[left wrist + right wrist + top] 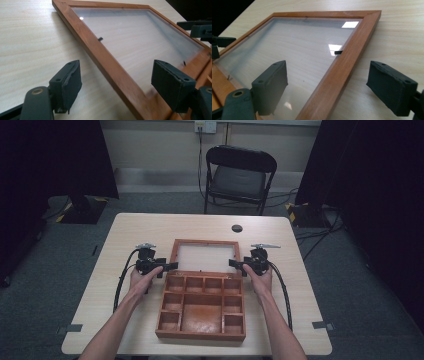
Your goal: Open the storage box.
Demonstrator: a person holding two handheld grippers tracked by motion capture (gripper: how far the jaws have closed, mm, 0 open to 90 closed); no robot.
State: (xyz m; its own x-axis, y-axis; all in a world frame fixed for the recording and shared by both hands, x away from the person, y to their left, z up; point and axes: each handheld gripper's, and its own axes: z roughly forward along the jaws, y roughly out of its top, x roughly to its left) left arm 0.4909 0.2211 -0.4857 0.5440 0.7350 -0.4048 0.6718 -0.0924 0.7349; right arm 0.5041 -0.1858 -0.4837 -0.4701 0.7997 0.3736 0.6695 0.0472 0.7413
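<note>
Glass-paned brown wooden lid (205, 257) lies flat open behind compartmented wooden box (202, 306); my left claw (170, 266) and right claw (234, 263) both released, astride its side rails, retreat left

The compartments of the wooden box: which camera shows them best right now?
The high view: the wooden box lies open and its compartments face the camera. The left gripper view shows the glass lid and a sliver of the box's edge at right; the right gripper view shows the lid.

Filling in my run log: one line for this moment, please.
lid: laid open flat | left gripper: open astride its frame | right gripper: same
</note>
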